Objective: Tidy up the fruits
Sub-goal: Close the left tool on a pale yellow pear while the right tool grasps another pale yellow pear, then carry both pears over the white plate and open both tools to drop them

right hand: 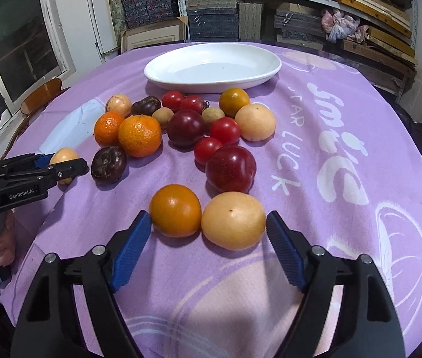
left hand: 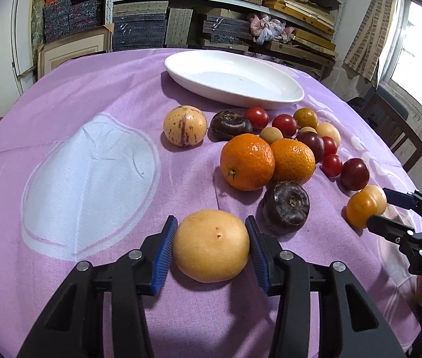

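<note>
My left gripper is shut on a pale yellow round fruit resting on the purple cloth; the same fruit shows between its fingers in the right wrist view. My right gripper is open around an orange-yellow fruit and a pale yellow fruit lying side by side. An empty white oval plate stands at the far side. Between lie two oranges, dark brown fruits, cherry tomatoes and dark red plums.
The round table is covered with a purple cloth that has white prints. A spotted yellow fruit lies left of the pile. Shelves with stacked boxes stand behind the table. A wooden chair stands at the left.
</note>
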